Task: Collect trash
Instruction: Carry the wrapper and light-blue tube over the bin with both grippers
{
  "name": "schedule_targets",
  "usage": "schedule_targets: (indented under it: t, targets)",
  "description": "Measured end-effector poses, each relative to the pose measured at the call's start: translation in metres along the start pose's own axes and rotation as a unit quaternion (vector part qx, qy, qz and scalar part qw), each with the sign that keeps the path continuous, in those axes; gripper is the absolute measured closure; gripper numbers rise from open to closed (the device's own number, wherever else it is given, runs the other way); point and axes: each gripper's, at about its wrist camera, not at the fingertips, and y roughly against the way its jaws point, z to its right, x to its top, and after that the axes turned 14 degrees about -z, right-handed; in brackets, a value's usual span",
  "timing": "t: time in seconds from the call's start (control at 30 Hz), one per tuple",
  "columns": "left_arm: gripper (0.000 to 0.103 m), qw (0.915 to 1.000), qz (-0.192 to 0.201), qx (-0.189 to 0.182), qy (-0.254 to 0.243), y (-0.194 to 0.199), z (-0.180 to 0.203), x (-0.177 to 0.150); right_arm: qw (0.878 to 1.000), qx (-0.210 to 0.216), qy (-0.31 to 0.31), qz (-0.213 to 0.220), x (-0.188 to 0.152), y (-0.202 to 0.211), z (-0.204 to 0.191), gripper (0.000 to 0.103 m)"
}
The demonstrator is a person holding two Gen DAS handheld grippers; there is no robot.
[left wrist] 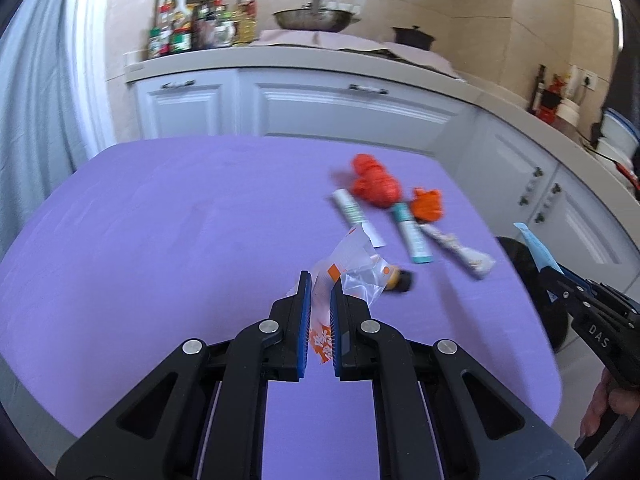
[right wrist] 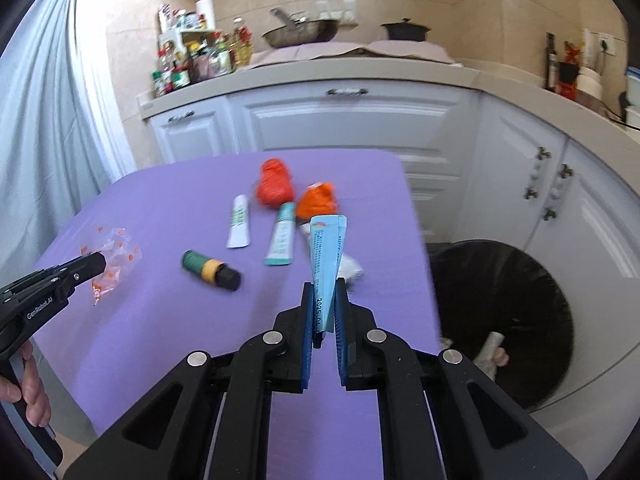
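Two items of trash are held at once, and the step in hand is judged to be the carrying of them to the bin. The left claw [left wrist: 320, 292] is closed, nearly to the pads, on a crumpled clear plastic wrapper with orange print [left wrist: 348, 264], seen at lower centre of the left wrist view and seemingly lifted just clear of the purple-covered desk [left wrist: 180, 220]. The right claw [right wrist: 323, 300] is closed on a narrow light-blue paper sachet [right wrist: 326, 256], which stands upward from between the fingers at centre of the right wrist view. The round bin lined with a black bag [right wrist: 516, 280] is seen at lower right of that view, beside the desk's edge, with pale discarded items already at its bottom. Left on the desk are a small dark green bottle with an orange band [right wrist: 210, 270], a white tube [right wrist: 239, 222], a teal-and-white tube [right wrist: 282, 240], two orange-red crumpled bags [right wrist: 274, 182] and a pale wrapper partly hidden behind the sachet. The next move is judged to call for the right claw to be swung over the bin's mouth before release, since the sachet is light and may drift.
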Motion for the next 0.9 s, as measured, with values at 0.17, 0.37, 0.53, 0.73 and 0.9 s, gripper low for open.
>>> schedule_targets:
  t: [0.17, 0.37, 0.53, 0.73, 0.9]
  targets:
    - [0.094, 0.999, 0.001, -0.034, -0.029, -0.003, 0.042, 0.008, 0.999, -0.022, -0.027, 0.013, -0.003, 0.012, 0.034, 0.093]
    - [0.094, 0.9958, 0.005, -0.064, -0.066, -0.012, 0.099, 0.015, 0.996, -0.05, -0.061, 0.028, -0.009, 0.022, 0.077, 0.093]
    - [0.094, 0.9921, 0.002, -0.084, -0.094, -0.023, 0.143, 0.021, 0.994, -0.068, -0.084, 0.035, -0.014, 0.026, 0.11, 0.093]
    - [0.094, 0.9881, -0.001, -0.095, -0.121, -0.039, 0.189, 0.028, 0.99, -0.086, -0.106, 0.037, -0.017, 0.024, 0.142, 0.093]
    - [0.094, 0.9858, -0.008, -0.098, -0.136, -0.057, 0.221, 0.032, 0.987, -0.1, -0.117, 0.039, -0.02, 0.02, 0.161, 0.093]
